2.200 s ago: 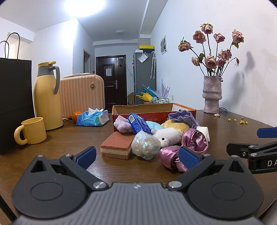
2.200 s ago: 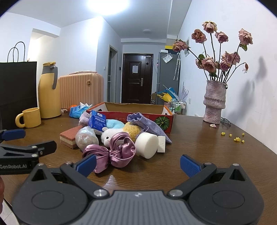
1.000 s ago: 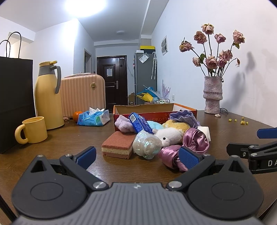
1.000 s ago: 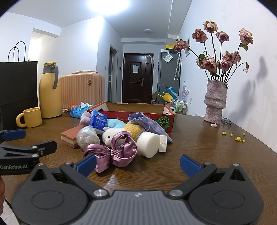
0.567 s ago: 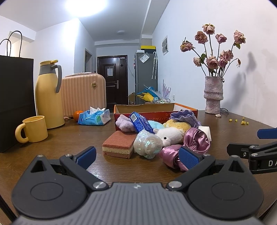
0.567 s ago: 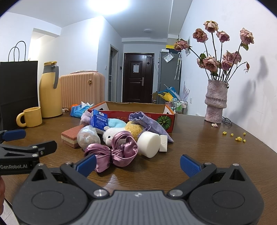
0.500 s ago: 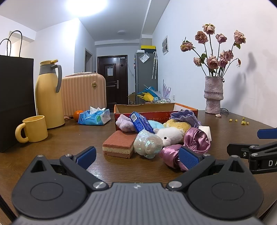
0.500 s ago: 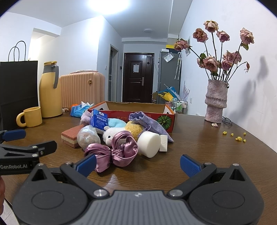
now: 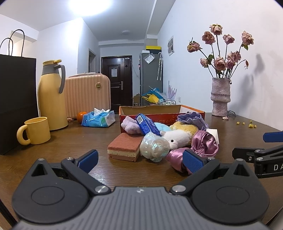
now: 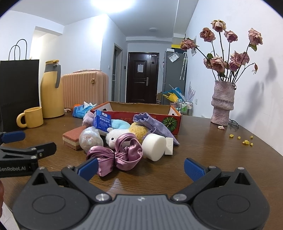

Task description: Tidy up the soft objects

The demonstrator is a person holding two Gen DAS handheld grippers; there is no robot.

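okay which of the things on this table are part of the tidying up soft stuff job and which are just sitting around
Job: satin bow, sponge, white foam, plush toys, purple pouch, box; both tongs open, left and right.

Lying about: mug, flask, tissues, vase, black bag.

A blown-out ceiling light lit the room brightly. The dried roses cast soft shadows on the right wall. Focus was sharp; fisheye bending darkened the corners.

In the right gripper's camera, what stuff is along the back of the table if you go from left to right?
Black paper bag → yellow mug → yellow jug → pink suitcase → cardboard box → vase of dried roses.
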